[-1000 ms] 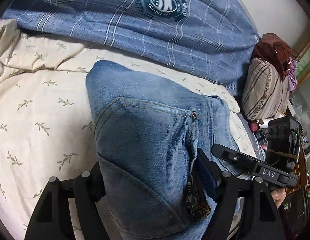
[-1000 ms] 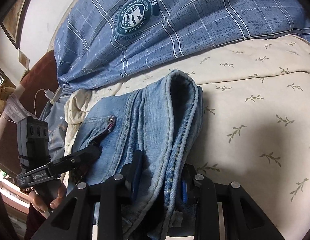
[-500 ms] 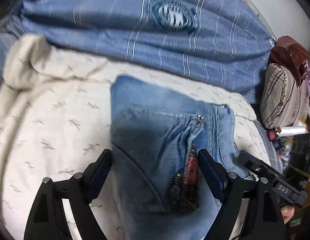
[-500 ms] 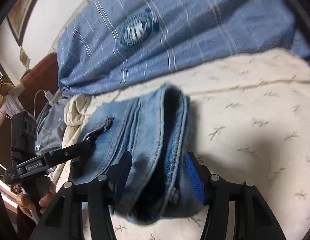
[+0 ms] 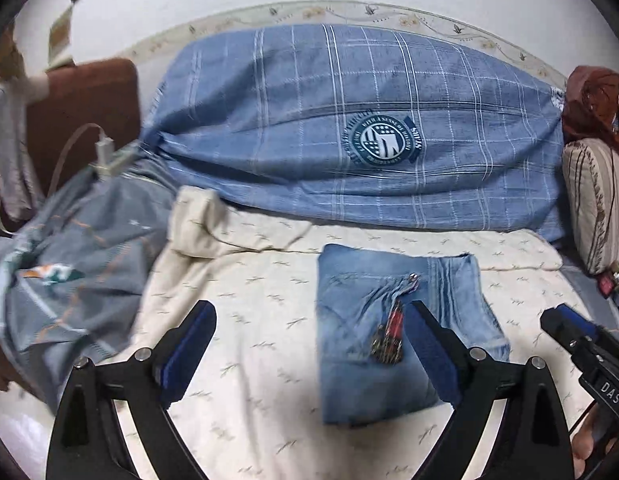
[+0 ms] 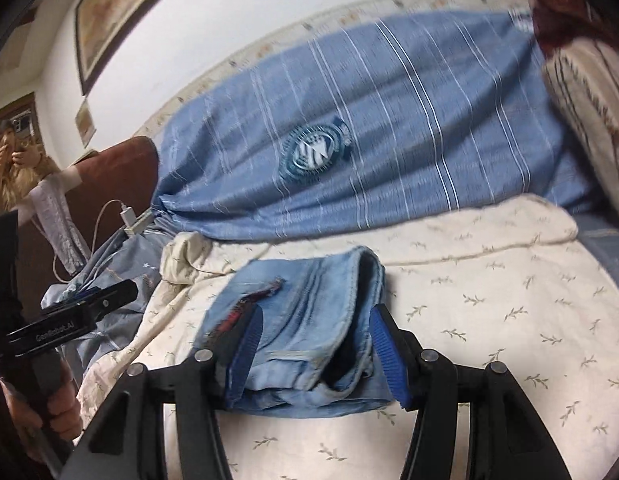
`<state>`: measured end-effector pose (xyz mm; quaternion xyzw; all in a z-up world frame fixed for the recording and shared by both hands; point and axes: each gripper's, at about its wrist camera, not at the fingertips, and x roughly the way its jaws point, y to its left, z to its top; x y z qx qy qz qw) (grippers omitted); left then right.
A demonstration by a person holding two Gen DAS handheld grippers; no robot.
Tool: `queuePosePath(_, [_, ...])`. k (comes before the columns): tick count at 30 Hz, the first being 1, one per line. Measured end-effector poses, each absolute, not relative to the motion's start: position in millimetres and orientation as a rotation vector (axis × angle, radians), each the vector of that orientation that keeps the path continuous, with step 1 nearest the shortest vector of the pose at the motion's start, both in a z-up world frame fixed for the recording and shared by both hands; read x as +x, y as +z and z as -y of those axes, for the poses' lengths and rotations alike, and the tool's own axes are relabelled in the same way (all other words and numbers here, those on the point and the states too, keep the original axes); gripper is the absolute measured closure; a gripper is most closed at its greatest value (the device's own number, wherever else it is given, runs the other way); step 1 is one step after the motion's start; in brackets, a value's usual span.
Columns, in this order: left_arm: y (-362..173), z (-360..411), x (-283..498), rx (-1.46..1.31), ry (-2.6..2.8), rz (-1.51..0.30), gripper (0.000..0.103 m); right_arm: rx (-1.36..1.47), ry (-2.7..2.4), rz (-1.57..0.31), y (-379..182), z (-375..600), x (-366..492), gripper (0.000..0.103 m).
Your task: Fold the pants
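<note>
A home bedroom: a bed (image 5: pixel 269 360) with leaf-print sheet, blue plaid duvet (image 5: pixel 349 128), framed picture (image 6: pixel 121 12).

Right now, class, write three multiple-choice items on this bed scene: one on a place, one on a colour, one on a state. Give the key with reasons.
1. Where do the folded jeans lie?
A. on the cream leaf-print sheet
B. on top of the blue plaid pillow
C. on the floor

2. What colour are the pads on the left gripper?
A. red
B. blue
C. yellow

3. How does the right gripper stand?
A. clamped on the pillow
B. shut with nothing in it
C. open, its pads clear of the jeans

Key: 1 A, the sheet shows all around the jeans. 2 B, both pads look blue. 3 C, gaps show between pads and denim.
</note>
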<state>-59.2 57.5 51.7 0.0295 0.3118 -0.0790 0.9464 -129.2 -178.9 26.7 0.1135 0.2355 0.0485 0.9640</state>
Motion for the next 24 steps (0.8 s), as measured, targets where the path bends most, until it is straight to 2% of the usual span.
queuePosePath(8, [88,-61,-116,0.166,-0.112,-0.531,0.007,0.247,0.092,-0.417,44,159,-186,0.043])
queuePosePath(24, [156,-81,-195,0.167,-0.093,-0.35,0.0,0.177,0.06,-0.368,105,118,-256,0.04])
